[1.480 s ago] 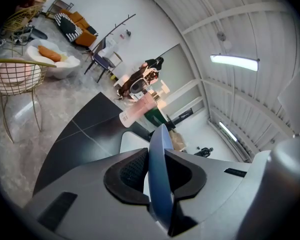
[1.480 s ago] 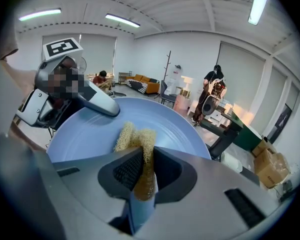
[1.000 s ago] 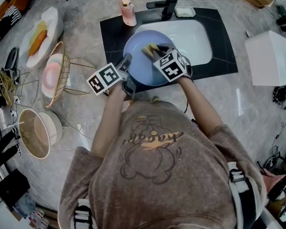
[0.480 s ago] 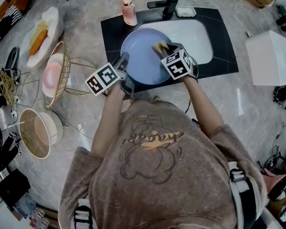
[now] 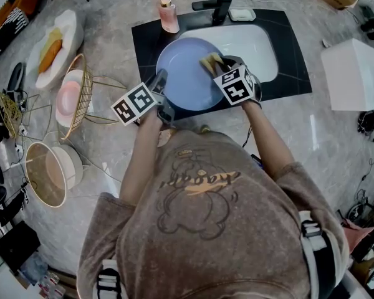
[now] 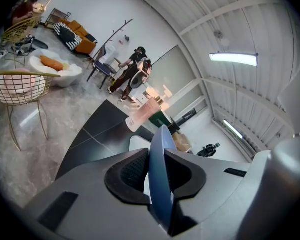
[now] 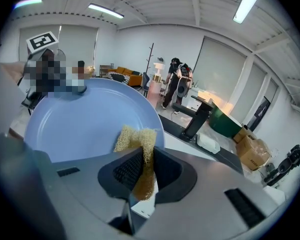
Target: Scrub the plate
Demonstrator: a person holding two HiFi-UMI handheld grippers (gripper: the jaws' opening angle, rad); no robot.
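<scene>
Marble bench (image 5: pixel 115 14), sink (image 5: pixel 258 45) set in black mat (image 5: pixel 293 55). Left tongs (image 5: pixel 161 85) clamp plate (image 5: pixel 184 73) rim; right tongs (image 5: pixel 219 65) pinch sponge (image 5: pixel 208 61) against plate's right side.

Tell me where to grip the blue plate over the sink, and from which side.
Grip the blue plate by its rim, edge-on from its left side, as the left tongs do. It is broad and flat, so only the rim fits between the tongs, and that likely leaves the face free for the sponge in the right tongs.
</scene>
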